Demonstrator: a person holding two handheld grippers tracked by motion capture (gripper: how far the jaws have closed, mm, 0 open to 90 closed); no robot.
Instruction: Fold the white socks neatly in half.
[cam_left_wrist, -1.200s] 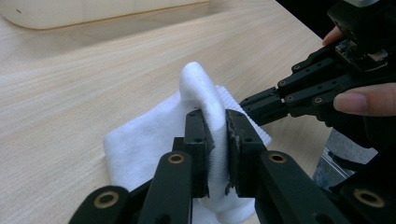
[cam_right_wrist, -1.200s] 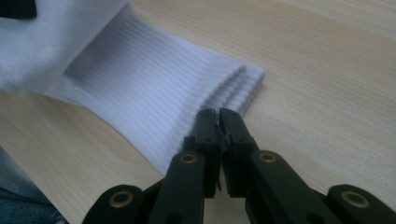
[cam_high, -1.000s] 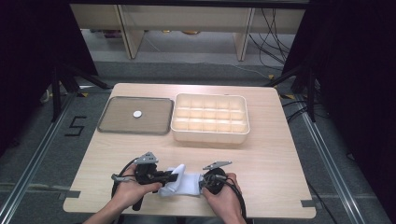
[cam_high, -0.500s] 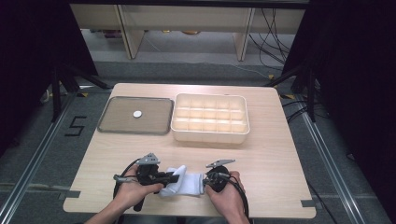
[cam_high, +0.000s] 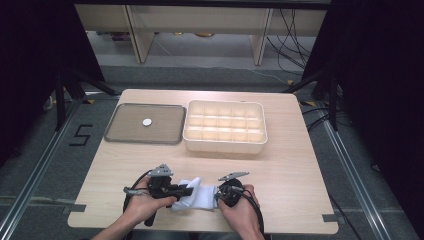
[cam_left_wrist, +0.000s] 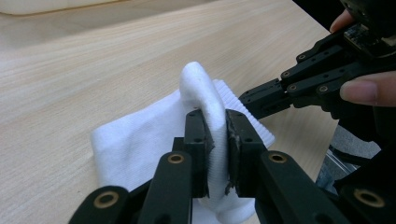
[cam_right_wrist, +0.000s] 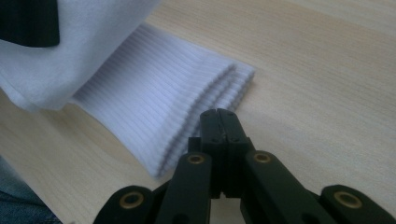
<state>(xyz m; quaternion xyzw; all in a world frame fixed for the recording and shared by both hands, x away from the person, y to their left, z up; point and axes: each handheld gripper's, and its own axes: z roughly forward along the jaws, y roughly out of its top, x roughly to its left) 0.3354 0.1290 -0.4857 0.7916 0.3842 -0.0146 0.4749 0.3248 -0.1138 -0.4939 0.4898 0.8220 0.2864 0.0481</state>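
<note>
- A soft white folded sock (cam_high: 197, 197) with a ribbed cuff lies on the pale wooden surface (cam_high: 295, 170), close to the near edge and about in the middle from left to right.
- The left claw (cam_left_wrist: 215, 135) is squeezed tight on a raised fold of the sock. The fold stands up like a little hump between its two black jaws.
- In the high view the left claw (cam_high: 186, 190) sits at the left end of the sock, in the person's left hand (cam_high: 145, 205).
- The right claw (cam_right_wrist: 219, 122) is closed all the way, with its two jaws pressed flat together. There is nothing between them.
- Its tip rests just beside the ribbed cuff, at the sock's right end. I cannot tell if it touches the cuff.
- The right claw has just been closing.
- In the high view the right claw (cam_high: 218, 195) is in the person's right hand (cam_high: 240, 212), at the right of the sock.
- Farther away on the surface stands a cream plastic box (cam_high: 225, 145) with many small square pockets.
- Just left of that box lies a flat grey tray (cam_high: 125, 132) with a small white round thing (cam_high: 147, 122) on it.
- The sock is well apart from the box and the tray.
</note>
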